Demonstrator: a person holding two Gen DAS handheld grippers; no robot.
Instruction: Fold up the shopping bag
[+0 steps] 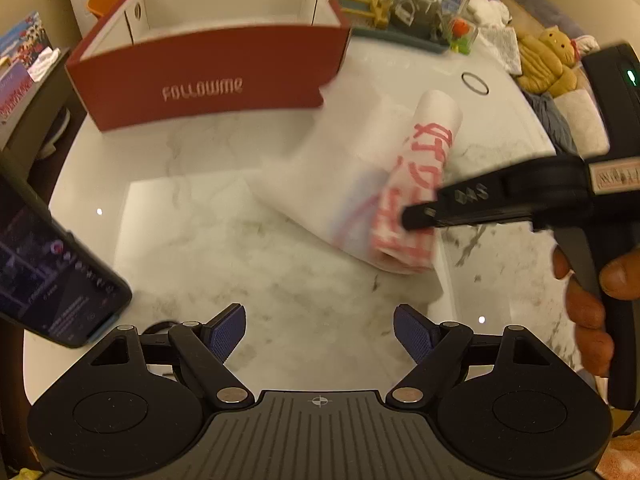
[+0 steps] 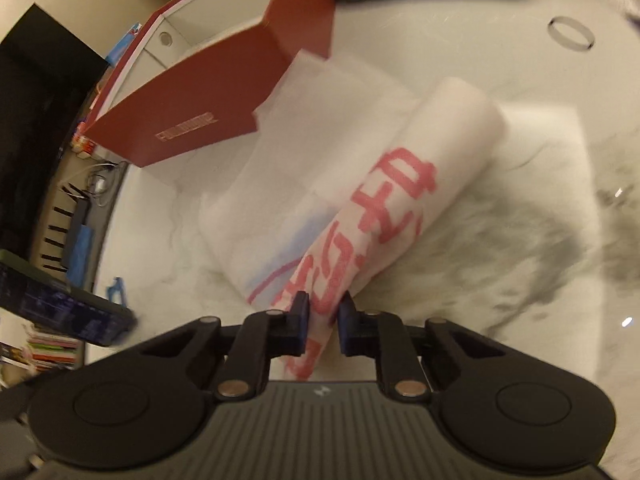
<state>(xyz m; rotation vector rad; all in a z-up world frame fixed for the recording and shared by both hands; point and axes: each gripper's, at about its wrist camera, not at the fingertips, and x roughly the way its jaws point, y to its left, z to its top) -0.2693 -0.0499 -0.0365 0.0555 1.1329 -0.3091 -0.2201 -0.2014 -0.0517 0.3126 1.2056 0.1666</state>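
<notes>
Right claw [image 2: 324, 316] pinched narrow on the near end of the bag [image 2: 360, 200], thin plastic caught between the pads. Bag white with red print, partly rolled into a loose tube, lying mid-tabletop [image 2: 520, 240] with its far flat part running up against the red box [image 2: 192, 120]. Seen from the left wrist: right claw [image 1: 416, 216] reaching in from the right, tip on the bag's [image 1: 360, 184] red-printed end, a hand [image 1: 592, 292] wrapped on its grip. Left claw [image 1: 320, 330] spread wide, hovering low over bare marble tabletop [image 1: 200, 240], well apart from the bag, holding nothing. Red box [image 1: 208, 80] open-topped, standing behind the bag. Phone [image 1: 52, 272] propped at left edge, screen lit. Black ring [image 1: 475, 83] lying beyond the bag. Everything slightly motion-blurred.
</notes>
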